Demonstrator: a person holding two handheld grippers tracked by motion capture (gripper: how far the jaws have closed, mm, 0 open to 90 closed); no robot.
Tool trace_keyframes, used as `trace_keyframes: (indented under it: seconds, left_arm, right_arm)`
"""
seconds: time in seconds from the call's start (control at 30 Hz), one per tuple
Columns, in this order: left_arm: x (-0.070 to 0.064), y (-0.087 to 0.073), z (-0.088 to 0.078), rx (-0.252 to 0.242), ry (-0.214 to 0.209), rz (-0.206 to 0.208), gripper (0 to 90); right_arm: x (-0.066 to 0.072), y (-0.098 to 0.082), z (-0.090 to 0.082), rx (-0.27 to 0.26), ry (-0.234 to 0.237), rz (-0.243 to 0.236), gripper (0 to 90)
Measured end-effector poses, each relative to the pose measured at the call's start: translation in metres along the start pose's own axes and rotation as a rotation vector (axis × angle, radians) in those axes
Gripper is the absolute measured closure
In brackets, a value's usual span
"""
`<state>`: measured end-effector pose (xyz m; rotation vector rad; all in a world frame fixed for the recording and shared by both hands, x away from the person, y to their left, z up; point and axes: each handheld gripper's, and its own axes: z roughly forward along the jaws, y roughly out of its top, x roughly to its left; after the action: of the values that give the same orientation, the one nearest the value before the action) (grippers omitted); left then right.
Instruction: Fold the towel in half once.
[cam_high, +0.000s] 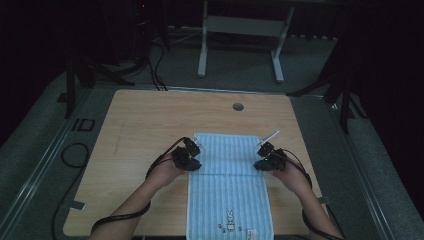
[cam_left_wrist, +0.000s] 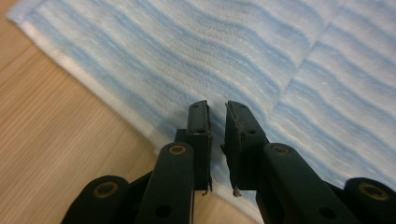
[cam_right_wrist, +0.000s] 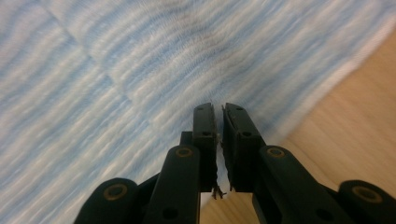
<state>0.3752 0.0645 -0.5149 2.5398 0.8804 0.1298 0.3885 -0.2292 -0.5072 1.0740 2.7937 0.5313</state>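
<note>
Blue striped towel (cam_high: 230, 195) flat on the wooden table (cam_high: 145, 125), directly ahead of and beneath both sets of jaws, one gripper at each long side, level with the crosswise fold line (cam_high: 227, 173). Left gripper (cam_left_wrist: 217, 109) with jaws a small way apart, no cloth visibly pinched between them, tips low over the towel's side border and bare wood just to the outer side. Right gripper (cam_right_wrist: 219, 109) with jaws nearly together, only a thin slit of light between the pads, again nothing clearly caught, though the blur there leaves some doubt. Judged step: letting go of the folded layer and clearing off without disturbing it. To do that well: spread both pairs of jaws noticeably wider before any lift, since loose threads hang from the pads and could snag the pile. Rise straight up off the cloth rather than sliding outward across the border, so as not to drag the upper layer off the lower one. Keep both hands in time with each other so as to leave the fold line square. Check the layer's edge, running diagonally away just beside each set of tips, for a lifted corner, and press it flat with closed tips if needed before moving on.
</note>
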Motion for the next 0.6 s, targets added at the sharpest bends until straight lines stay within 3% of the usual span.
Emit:
trace_keyframes:
  seconds: [0.1,0.3,0.5,0.6]
  left_arm:
    - [0.005,0.002,0.008,0.015,0.010,-0.011,79.6]
    - [0.023,0.002,0.012,-0.012,0.017,-0.064,80.1]
    - [0.034,0.005,0.011,-0.002,0.075,-0.045,80.0]
    - [0.044,0.005,0.012,-0.009,0.055,-0.063,80.0]
  right_arm:
    - [-0.004,0.003,0.013,0.024,0.008,0.005,83.3]
    - [-0.013,0.017,0.019,0.014,0.014,0.029,83.3]
    - [-0.018,0.039,0.026,0.029,0.006,0.038,83.2]
    - [-0.022,0.048,0.029,0.035,0.010,0.048,83.2]
